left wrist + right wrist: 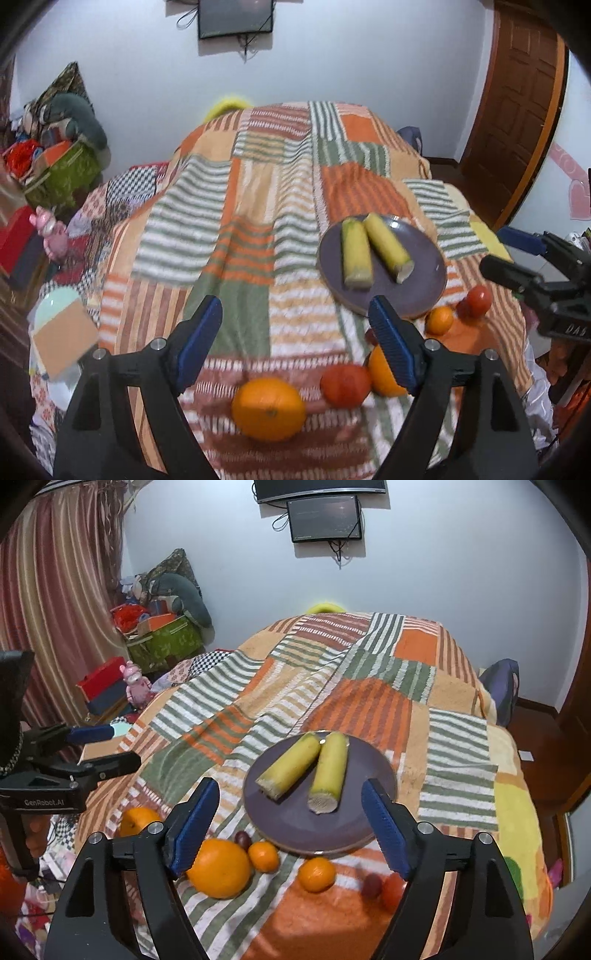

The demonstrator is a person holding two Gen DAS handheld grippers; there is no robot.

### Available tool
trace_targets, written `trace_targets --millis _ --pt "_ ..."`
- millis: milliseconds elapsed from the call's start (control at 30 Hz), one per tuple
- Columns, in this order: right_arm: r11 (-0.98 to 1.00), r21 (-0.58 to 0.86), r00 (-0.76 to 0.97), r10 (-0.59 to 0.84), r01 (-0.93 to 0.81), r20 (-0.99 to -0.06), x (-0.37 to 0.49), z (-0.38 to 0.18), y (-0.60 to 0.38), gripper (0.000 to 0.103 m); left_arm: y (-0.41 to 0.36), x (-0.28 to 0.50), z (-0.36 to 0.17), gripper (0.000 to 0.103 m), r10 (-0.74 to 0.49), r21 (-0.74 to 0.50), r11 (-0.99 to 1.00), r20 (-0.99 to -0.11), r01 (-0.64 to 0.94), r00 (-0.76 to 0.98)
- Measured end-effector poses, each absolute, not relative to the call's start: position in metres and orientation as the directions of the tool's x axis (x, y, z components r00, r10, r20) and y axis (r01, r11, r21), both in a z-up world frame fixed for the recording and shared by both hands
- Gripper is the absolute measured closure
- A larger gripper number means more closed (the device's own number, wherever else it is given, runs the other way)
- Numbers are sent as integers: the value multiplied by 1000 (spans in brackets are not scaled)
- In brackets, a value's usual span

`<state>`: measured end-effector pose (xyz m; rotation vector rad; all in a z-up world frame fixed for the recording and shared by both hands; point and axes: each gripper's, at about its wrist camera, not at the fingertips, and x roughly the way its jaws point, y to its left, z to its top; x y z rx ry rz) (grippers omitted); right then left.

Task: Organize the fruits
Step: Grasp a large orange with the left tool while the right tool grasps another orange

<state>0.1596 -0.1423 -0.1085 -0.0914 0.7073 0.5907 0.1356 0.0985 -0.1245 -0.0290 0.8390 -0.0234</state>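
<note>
Purple plate (295,827) with two corncobs (328,771)

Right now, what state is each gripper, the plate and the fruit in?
Left gripper: jaws open, empty.
Right gripper: jaws open, empty.
Purple plate: on the blanket, holding two corn pieces.
Corn pieces: lying side by side on the plate.
Large orange: loose on the blanket, off the plate.

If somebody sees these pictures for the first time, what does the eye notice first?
First the bright striped blanket over the bed, then the purple plate on it, holding two yellow-green cobs. Oranges and smaller fruits lie loose on the blanket in front of the plate, between the open right claw and the open left claw.
</note>
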Motion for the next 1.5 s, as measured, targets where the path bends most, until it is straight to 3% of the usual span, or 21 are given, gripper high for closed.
trace_targets --millis 600,1000,1200,1500 --pt "810 181 446 476 -558 -758 136 -171 -94 25 135 98 -198 21 -29 -73 996 -838 -58 545" --pt "804 179 364 440 -568 -821 138 -200 -79 25 134 98 -224 21 -82 -110 994 -855 -24 511" --pt "797 186 358 449 -574 -819 138 -203 -80 40 127 101 -230 21 -79 -91 996 -858 1 507" --pt "786 205 348 469 -583 -811 139 -203 -81 42 129 111 -234 33 -121 -147 989 -863 -15 490"
